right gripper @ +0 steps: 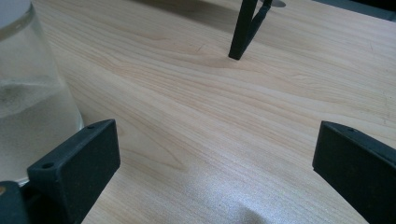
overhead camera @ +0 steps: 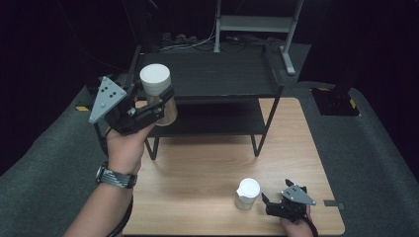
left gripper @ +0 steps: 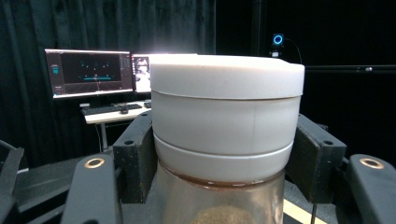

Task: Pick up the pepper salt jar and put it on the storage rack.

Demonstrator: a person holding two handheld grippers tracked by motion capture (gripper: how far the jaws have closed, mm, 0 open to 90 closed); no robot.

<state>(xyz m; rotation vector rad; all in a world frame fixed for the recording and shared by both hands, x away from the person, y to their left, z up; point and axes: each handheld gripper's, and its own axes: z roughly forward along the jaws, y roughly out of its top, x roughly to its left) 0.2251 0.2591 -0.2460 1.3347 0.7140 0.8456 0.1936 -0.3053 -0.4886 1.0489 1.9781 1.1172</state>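
Your left gripper (overhead camera: 160, 101) is raised at the left end of the black rack (overhead camera: 222, 79), level with its top shelf, and its jaws are closed on a jar (overhead camera: 158, 94) with a white lid (overhead camera: 155, 76). In the left gripper view the jaws press against the jar (left gripper: 224, 140) from both sides, just under the lid (left gripper: 227, 74), and the glass below holds a brownish powder. The jar stands upright in the grip. Behind it in that view you can see two monitors (left gripper: 91, 72) and a keyboard on a desk against dark curtains.

Your right gripper (overhead camera: 271, 201) sits low at the near right corner of the wooden table (overhead camera: 207, 163), with its jaws spread wide and nothing between them. A second jar (overhead camera: 247, 193) with a white lid stands on the table just beside its left jaw; whether they touch, you cannot tell from above. In the right gripper view that jar (right gripper: 28, 93) shows at the left edge, clear glass with pale powder inside, just beside the left jaw and outside the gap. Bare wood (right gripper: 210, 116) lies between the jaws, and a rack leg (right gripper: 243, 30) stands farther off.

The two jars are well apart. Your left wrist wears a watch (overhead camera: 114, 176).
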